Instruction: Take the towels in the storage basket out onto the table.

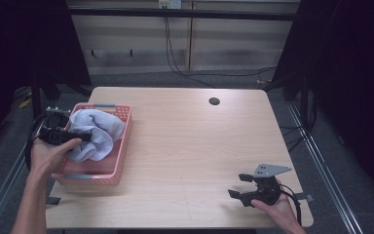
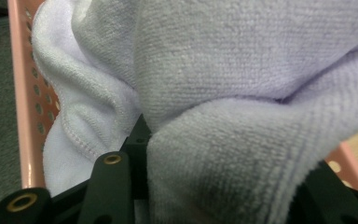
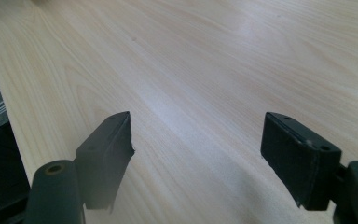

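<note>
Clamped on a fold of the soft, light towel (image 1: 96,136) in the basket (image 1: 121,161) at nine o'clock, the left gripper (image 1: 73,137) looks best taking bunched cloth, while the right gripper (image 1: 242,187) rests jaws apart at five o'clock.

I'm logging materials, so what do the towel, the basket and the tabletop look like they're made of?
Towel: soft looped terry or microfibre, pale lilac-white, with a stitched hem. Basket: pink moulded plastic, probably, going by its perforated walls. Tabletop: light wood-grain surface with a slight sheen, likely laminate rather than solid wood.
</note>
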### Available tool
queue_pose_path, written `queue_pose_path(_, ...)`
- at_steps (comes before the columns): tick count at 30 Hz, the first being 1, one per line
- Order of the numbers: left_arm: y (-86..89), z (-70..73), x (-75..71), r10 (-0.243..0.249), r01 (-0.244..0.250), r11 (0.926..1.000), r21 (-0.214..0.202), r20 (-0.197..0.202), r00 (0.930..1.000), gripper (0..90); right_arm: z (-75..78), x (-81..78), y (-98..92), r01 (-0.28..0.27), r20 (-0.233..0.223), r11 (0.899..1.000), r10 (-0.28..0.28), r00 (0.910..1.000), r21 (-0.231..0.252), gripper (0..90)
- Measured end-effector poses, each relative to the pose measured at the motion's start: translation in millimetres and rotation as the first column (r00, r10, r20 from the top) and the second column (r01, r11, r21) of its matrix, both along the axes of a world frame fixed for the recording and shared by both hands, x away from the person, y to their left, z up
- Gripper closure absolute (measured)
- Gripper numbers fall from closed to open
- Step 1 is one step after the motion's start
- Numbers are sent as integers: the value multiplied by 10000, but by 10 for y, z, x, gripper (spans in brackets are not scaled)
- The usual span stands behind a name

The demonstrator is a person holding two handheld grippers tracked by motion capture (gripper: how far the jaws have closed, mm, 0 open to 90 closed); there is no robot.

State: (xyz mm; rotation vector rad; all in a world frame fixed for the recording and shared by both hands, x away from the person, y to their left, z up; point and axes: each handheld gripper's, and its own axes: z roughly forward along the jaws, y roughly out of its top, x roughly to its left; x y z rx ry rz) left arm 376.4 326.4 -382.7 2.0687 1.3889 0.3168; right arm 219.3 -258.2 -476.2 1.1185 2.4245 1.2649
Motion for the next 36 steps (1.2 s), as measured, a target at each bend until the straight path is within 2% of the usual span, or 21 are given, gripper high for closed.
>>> queue_pose_path(3, 17, 37, -23, 26, -23, 9999, -170, 139, 9999, 528, 1, 0, -3, 20, -12, 10000, -20, 10000, 26, 246)
queue_pose_path(6, 21, 72, -39, -11, 13, 9999, -110, 240, 9997, 527, -1, 3, 1, 23, -36, 10000, -23, 10000, 2, 246)
queue_pose_path(10, 28, 125, -67, -92, 115, 9988, -474, 500, 9987, 525, -1, 1, 2, 16, -24, 10000, -16, 10000, -11, 245)
queue_pose_path(14, 12, 178, -108, -118, 137, 9995, -283, 663, 9977, 525, 0, -4, 0, 47, -34, 10000, -47, 10000, -6, 244)
queue_pose_path(17, 18, 219, -135, -93, 132, 9987, -486, 802, 9967, 525, 0, -3, 1, 53, -40, 10000, -53, 10000, 1, 244)
queue_pose_path(24, 25, 294, -172, 17, 56, 9979, -652, 1114, 9938, 525, 0, -5, 1, 54, -32, 10000, -54, 10000, -3, 244)
queue_pose_path(32, -69, 434, -200, -114, 196, 9984, -535, 1497, 9887, 525, 0, -5, 3, 50, -39, 10000, -50, 10000, -23, 244)
queue_pose_path(36, -108, 501, -201, -105, 214, 9977, -642, 1656, 9861, 525, 1, -7, 3, 31, -50, 10000, -31, 10000, -7, 244)
